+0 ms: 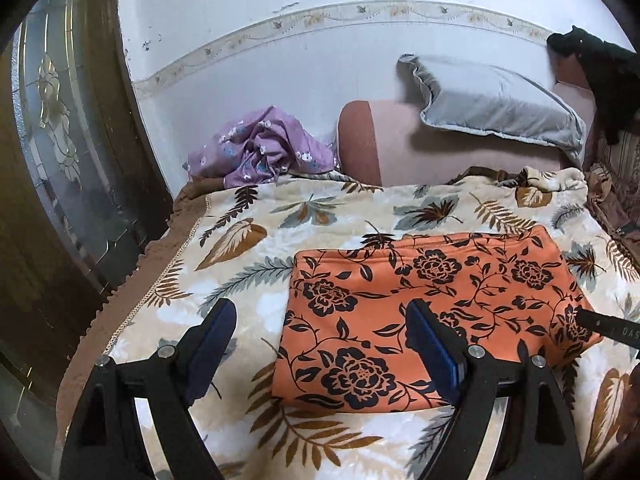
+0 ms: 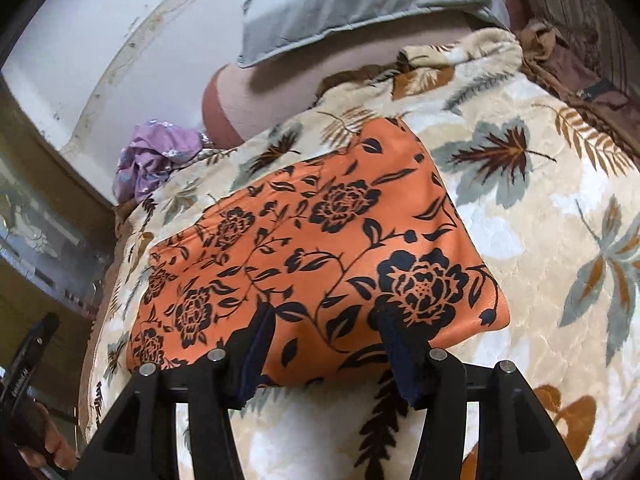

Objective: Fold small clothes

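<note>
Lying folded on bed blanket (image 1: 248, 208): orange floral garment (image 1: 420, 300). Left hand-held gripper (image 1: 320, 320) wide apart, empty; right hand-held gripper (image 2: 326, 320) apart, unclamped.

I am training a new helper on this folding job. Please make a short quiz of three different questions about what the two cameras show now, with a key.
1. True or false: the orange floral garment lies folded flat on the leaf-patterned blanket.
2. Which item lies crumpled near the wall? A) purple floral cloth B) grey pillow C) a white towel
3. Fill in: the left gripper stands ___, with nothing between its fingers.

Key: 1 true; 2 A; 3 open. Note: the right gripper is also open, over the garment's near edge.
</note>
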A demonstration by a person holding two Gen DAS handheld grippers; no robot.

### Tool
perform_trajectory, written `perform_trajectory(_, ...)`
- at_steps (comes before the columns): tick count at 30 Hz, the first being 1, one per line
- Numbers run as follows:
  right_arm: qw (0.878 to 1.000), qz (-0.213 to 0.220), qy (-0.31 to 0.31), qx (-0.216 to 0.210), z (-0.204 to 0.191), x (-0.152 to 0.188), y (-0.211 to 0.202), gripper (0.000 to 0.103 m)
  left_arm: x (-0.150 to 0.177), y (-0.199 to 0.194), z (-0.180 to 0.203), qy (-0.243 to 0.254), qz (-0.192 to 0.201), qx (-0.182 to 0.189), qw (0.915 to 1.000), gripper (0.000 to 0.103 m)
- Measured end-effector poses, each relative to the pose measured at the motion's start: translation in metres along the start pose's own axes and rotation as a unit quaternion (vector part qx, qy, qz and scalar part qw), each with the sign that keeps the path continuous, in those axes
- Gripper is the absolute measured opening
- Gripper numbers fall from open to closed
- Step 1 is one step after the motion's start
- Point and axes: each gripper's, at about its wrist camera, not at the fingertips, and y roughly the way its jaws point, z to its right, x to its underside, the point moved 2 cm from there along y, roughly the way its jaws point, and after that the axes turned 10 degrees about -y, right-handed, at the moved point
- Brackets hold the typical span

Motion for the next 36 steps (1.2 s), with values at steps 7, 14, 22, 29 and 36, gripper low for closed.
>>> perform_trajectory(7,1.000,0.012,-0.021,-0.009,-0.009,0.000,-0.007,0.058,0.003,0.001,0.009,-0.001,-0.007,-0.012,0.9999,0.087)
perform_trajectory(14,1.000,-0.013,-0.001,-0.017,0.001,-0.003,0.010,0.058,0.023,0.045,0.014,-0.017,-0.074,-0.006,0.9971,0.087)
perform_trajectory(22,0.994,-0.097,0.050,-0.019,0.019,0.004,0.059,0.058,0.082,0.139,0.003,-0.040,-0.226,-0.023,0.9731,0.087)
perform_trajectory(29,0.991,-0.045,0.082,-0.096,0.029,-0.001,0.035,0.058,0.083,0.118,-0.008,-0.059,-0.219,0.005,0.9739,0.090)
perform_trajectory(36,0.965,-0.074,0.163,-0.194,0.046,0.032,0.028,0.060,0.103,0.087,-0.027,-0.092,-0.234,0.034,0.9673,0.090)
